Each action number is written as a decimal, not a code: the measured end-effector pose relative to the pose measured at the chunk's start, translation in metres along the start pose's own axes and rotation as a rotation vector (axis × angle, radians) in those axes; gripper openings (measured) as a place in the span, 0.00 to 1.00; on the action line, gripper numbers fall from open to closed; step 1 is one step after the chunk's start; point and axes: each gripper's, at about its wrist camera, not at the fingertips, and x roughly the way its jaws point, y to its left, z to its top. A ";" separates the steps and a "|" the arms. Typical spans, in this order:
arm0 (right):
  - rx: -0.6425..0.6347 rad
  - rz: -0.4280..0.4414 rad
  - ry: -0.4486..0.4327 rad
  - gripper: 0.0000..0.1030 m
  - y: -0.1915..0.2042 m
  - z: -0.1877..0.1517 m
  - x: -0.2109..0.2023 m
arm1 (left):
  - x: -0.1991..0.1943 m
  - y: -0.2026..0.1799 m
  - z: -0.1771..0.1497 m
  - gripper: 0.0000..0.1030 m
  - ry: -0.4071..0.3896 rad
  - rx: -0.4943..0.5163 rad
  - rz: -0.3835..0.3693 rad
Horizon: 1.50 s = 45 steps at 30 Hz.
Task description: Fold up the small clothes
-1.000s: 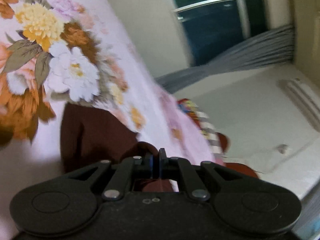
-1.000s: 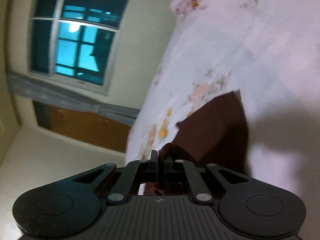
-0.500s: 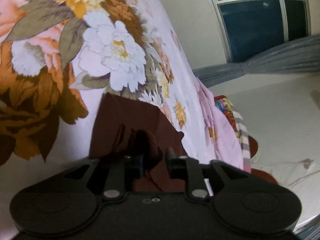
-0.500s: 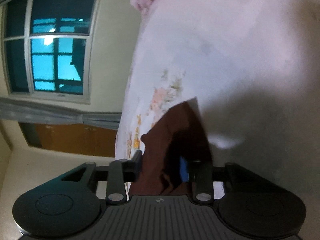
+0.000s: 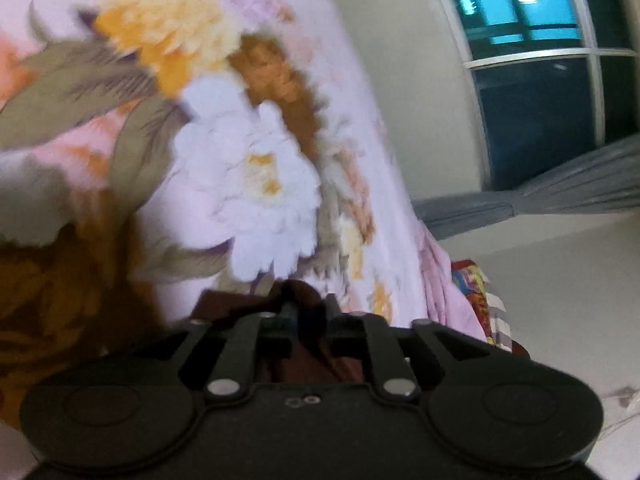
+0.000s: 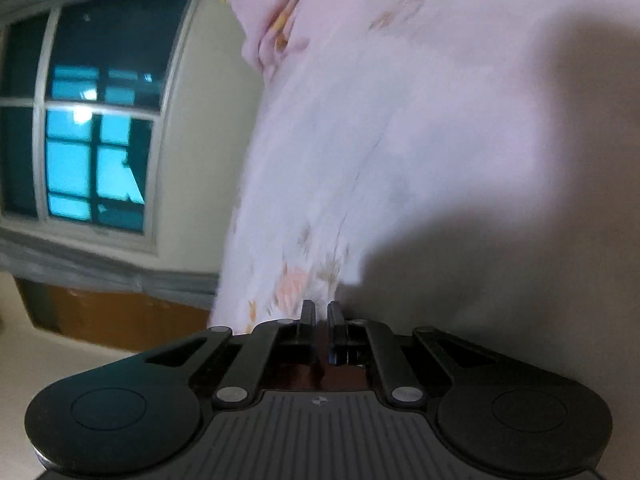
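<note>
**Both grippers low over the floral bedsheet**

We see the floral bedsheet filling both views. On it lies the maroon garment — bunched between the left gripper's slightly parted, just-opening jaws. The right gripper — just closing — stands nearly shut, maroon cloth showing below.

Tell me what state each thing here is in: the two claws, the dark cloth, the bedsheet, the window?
Left gripper: jaws just opening, a gap between them, maroon cloth bunched in it.
Right gripper: jaws just closed, nearly shut, the cloth showing behind them.
Maroon cloth: crumpled, lying on the sheet.
Floral bedsheet: spread out.
Window: closed.
</note>
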 end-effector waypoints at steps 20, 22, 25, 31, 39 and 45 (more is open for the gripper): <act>-0.666 -0.142 0.085 0.57 0.076 -0.030 0.050 | 0.007 -0.063 0.011 0.54 0.072 0.805 0.137; -0.690 -0.165 0.093 0.57 0.076 -0.030 0.062 | 0.014 -0.063 0.009 0.52 0.087 0.829 0.149; -0.718 -0.160 0.127 0.25 0.076 -0.029 0.071 | 0.024 -0.062 0.005 0.30 0.122 0.853 0.143; -0.784 -0.146 0.064 0.05 0.077 -0.037 0.064 | 0.033 -0.062 -0.004 0.04 0.110 0.865 0.117; -0.834 -0.055 -0.094 0.05 0.090 -0.039 0.042 | 0.013 -0.078 0.000 0.04 -0.055 0.846 -0.008; -0.802 -0.215 -0.052 0.05 0.067 -0.035 0.069 | 0.045 -0.057 -0.002 0.04 0.049 0.854 0.168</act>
